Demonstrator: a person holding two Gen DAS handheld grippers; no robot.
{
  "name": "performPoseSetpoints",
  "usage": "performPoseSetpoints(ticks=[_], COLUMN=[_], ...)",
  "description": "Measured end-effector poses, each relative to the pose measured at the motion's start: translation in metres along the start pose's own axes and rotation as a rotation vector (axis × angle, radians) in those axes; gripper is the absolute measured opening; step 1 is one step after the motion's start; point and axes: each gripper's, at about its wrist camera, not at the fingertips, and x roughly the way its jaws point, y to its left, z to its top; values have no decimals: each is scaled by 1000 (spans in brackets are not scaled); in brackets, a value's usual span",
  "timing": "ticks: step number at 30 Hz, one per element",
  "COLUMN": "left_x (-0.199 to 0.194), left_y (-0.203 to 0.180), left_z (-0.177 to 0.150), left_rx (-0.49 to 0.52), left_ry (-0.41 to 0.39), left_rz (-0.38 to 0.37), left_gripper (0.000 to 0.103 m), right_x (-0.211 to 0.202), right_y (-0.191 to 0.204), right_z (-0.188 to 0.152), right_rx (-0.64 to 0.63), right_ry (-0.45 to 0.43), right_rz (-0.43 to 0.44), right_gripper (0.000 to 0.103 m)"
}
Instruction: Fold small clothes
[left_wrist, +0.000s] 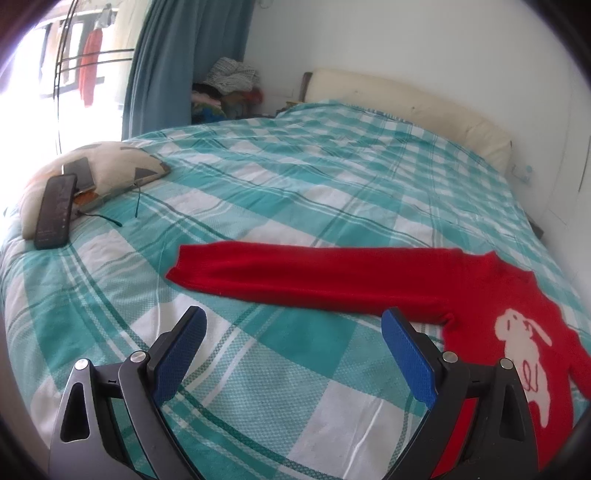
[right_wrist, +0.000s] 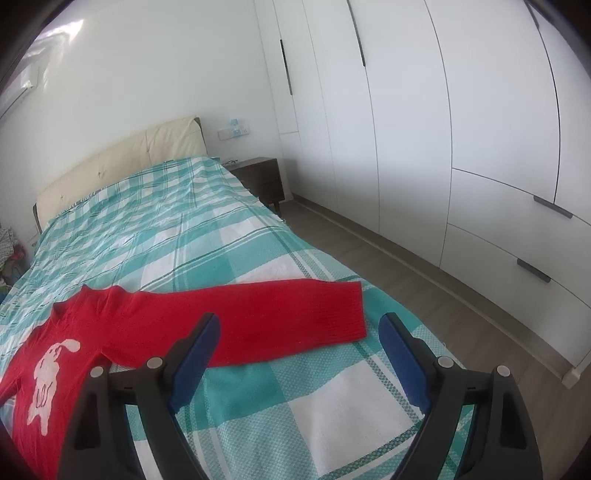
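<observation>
A small red sweater (left_wrist: 480, 295) with a white rabbit on the front lies flat on the teal and white checked bedspread (left_wrist: 277, 184). One sleeve (left_wrist: 295, 273) stretches out to the left in the left wrist view. The other sleeve (right_wrist: 288, 314) stretches right toward the bed's edge in the right wrist view, where the sweater's body (right_wrist: 92, 325) lies at the left. My left gripper (left_wrist: 295, 317) is open and empty, just short of the left sleeve. My right gripper (right_wrist: 299, 325) is open and empty, hovering over the right sleeve near its cuff.
A patterned pillow (left_wrist: 110, 166) with a dark phone (left_wrist: 55, 210) and a cable lies at the bed's left. A cream headboard (left_wrist: 406, 96), a clothes pile (left_wrist: 232, 81) and a blue curtain stand behind. A nightstand (right_wrist: 262, 177), white wardrobes (right_wrist: 443, 129) and wood floor are at the right.
</observation>
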Motion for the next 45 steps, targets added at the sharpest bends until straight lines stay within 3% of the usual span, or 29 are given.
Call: performPoseSetpoints(ticks=[15, 45], left_x=[-2, 5], left_y=[-6, -1], left_z=[-1, -3], left_rx=[22, -3], left_ry=[-30, -10], left_rz=[16, 33], left_gripper=[97, 97], right_x=[13, 15], right_y=[7, 8], right_z=[-2, -6], right_rx=[-18, -14], right_ry=[26, 33], right_rz=[9, 10], right_gripper=[87, 87])
